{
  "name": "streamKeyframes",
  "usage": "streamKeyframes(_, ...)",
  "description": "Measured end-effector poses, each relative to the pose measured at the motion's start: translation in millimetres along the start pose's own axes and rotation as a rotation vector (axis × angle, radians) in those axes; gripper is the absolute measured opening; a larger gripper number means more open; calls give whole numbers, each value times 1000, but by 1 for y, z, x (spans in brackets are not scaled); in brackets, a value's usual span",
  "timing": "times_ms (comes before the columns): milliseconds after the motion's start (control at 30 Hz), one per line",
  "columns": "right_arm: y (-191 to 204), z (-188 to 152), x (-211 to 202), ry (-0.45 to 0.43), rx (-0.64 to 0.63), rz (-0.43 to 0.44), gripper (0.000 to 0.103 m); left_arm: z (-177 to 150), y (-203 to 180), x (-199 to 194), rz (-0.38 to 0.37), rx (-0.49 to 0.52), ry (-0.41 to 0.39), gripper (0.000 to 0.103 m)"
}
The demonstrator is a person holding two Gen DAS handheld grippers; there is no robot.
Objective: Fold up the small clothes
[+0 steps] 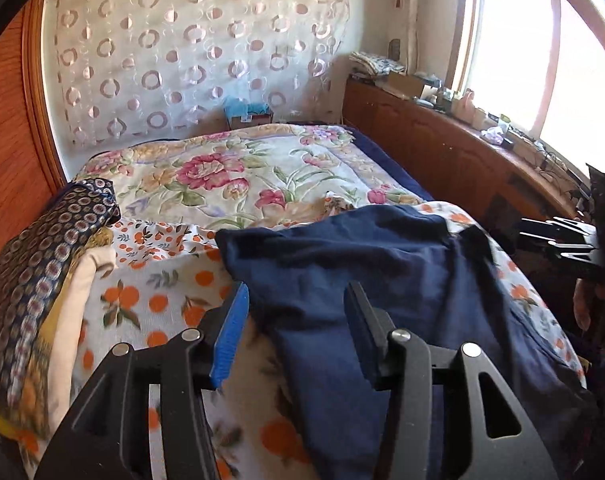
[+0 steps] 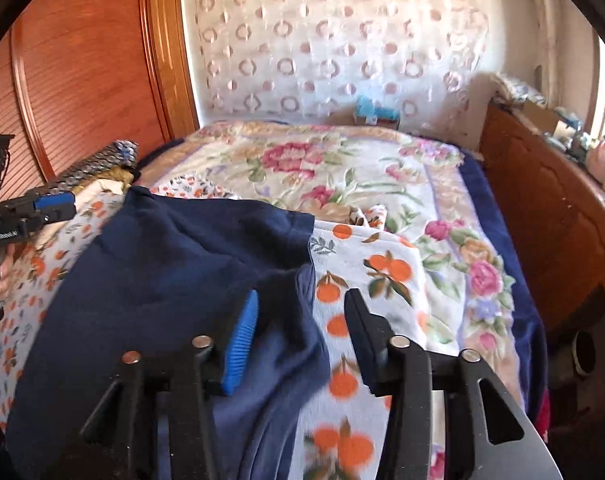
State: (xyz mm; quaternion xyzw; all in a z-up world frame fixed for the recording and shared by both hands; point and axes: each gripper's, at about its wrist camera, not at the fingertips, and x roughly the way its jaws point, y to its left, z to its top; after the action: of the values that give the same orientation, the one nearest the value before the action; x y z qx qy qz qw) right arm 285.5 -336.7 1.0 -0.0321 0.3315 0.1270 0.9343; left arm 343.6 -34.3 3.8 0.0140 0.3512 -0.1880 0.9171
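Observation:
A navy blue garment [image 1: 382,280] lies spread and rumpled on an orange-print blanket [image 1: 158,300] on the bed. My left gripper [image 1: 296,300] is open, hovering over the garment's left edge with nothing between its pads. My right gripper [image 2: 302,308] is open above the garment's [image 2: 162,280] right edge, straddling the hem, empty. The right gripper also shows at the right edge of the left wrist view [image 1: 558,240], and the left gripper at the left edge of the right wrist view [image 2: 42,208].
A pile of patterned clothes [image 1: 42,264] lies at the bed's left side. A floral quilt [image 1: 230,168] covers the far bed. A wooden cabinet [image 1: 442,148] with clutter runs under the window on the right. A wooden wardrobe [image 2: 82,72] stands left.

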Motion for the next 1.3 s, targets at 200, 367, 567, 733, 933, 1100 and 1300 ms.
streamKeyframes(200,15,-53,-64,6,40,-2,49,-31,-34,-34,-2,21,5,51)
streamKeyframes(367,27,-100,-103,42,47,25,49,-64,-62,-60,5,65,15,51)
streamKeyframes(567,30,-143,-139,61,43,31,53,-94,-78,-89,2,93,22,51)
streamKeyframes(733,31,-169,-168,66,61,46,55,-119,-88,-109,10,98,17,51)
streamKeyframes(933,35,-185,-176,101,44,35,55,-161,-85,-120,-8,51,64,50)
streamKeyframes(1100,30,-195,-175,142,80,30,55,-195,-76,-128,-18,0,107,51)
streamKeyframes(1300,35,-208,-179,174,88,41,55,-223,-77,-141,-20,1,124,50)
